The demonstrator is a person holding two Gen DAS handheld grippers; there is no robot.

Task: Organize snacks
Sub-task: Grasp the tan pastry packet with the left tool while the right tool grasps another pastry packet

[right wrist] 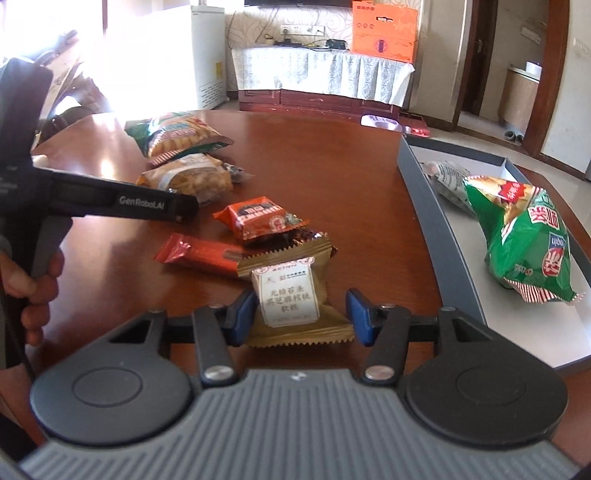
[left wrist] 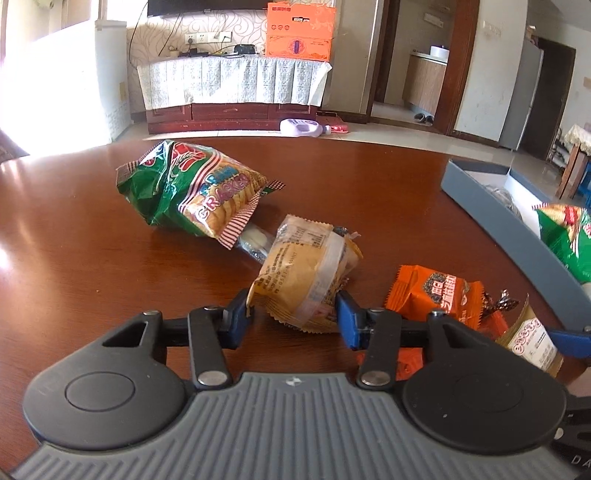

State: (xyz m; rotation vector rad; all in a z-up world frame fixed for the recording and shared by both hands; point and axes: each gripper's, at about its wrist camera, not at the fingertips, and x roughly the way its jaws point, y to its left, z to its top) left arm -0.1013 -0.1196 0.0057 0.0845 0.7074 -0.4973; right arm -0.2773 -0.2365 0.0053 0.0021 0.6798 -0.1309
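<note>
My left gripper (left wrist: 295, 314) is open, its blue fingers on either side of a yellow-brown cake packet (left wrist: 306, 269) lying on the brown table. My right gripper (right wrist: 303, 314) is open around a gold packet with a white label (right wrist: 291, 295), its left finger touching the wrapper. A green cracker bag (left wrist: 192, 188) lies beyond the yellow packet. An orange packet (right wrist: 258, 218) and a red bar (right wrist: 199, 254) lie in between. A grey tray (right wrist: 424, 206) on the right holds another green bag (right wrist: 528, 240) and a silvery packet (right wrist: 447, 177).
The left gripper's body and the hand holding it (right wrist: 40, 280) show at the left of the right wrist view. The table's (right wrist: 332, 166) far edge curves behind the snacks. A cabinet with an orange box (left wrist: 299, 33) stands across the room.
</note>
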